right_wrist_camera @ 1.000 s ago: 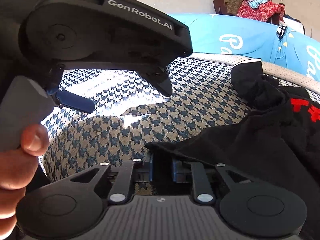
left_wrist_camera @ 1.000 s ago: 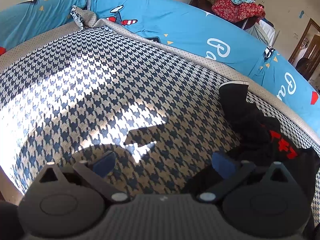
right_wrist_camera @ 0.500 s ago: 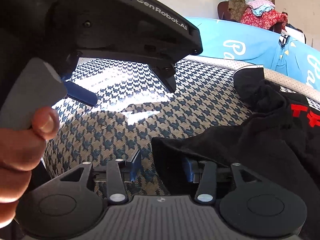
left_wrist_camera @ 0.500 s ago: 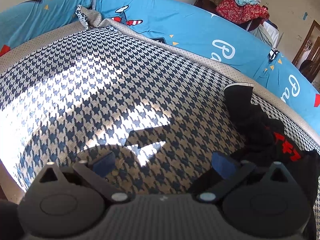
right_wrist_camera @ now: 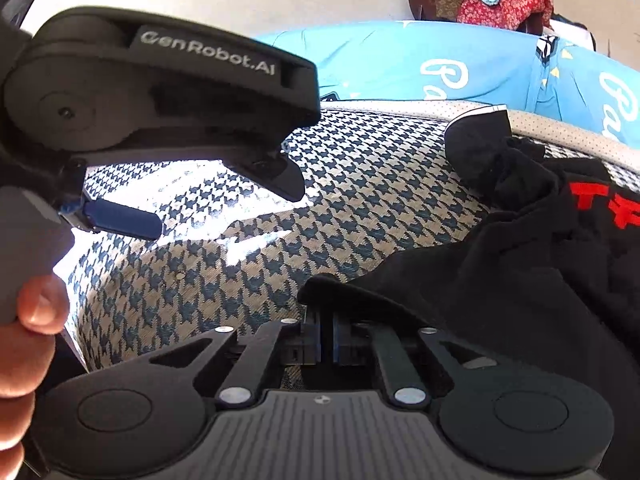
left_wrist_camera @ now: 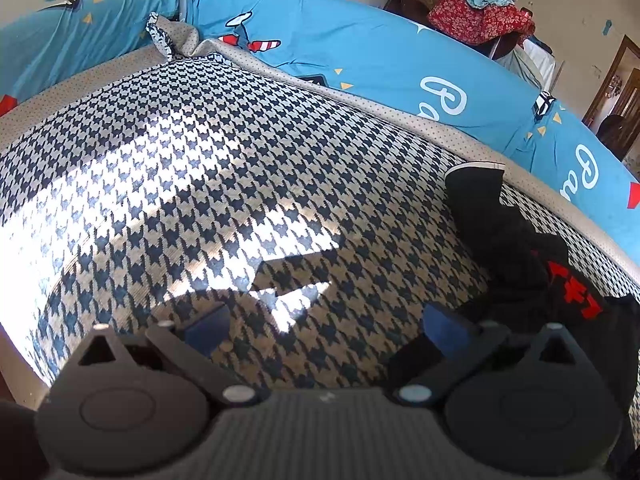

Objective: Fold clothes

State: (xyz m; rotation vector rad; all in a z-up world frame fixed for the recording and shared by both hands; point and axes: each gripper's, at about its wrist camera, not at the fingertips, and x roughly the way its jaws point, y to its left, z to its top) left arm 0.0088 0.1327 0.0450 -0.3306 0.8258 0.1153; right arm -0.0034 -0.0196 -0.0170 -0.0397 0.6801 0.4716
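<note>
"GenRobot.AI" stands on the left hand-held gripper (right_wrist_camera: 224, 200); red "TF" on the black garment (right_wrist_camera: 520, 280).

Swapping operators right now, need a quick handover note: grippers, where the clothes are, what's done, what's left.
Right hand-held gripper: jaws have just closed, shut on the near edge of the black garment.
Left hand-held gripper: open, empty, hovering over the houndstooth blanket; the garment's edge lies by its right finger.
Garment: crumpled in a heap at the right of the blanket, red print showing, one sleeve pointing toward the blue bedsheet.
Done: one edge gripped.
Left: grip a second edge, spread it flat, fold. No fold made yet.
</note>
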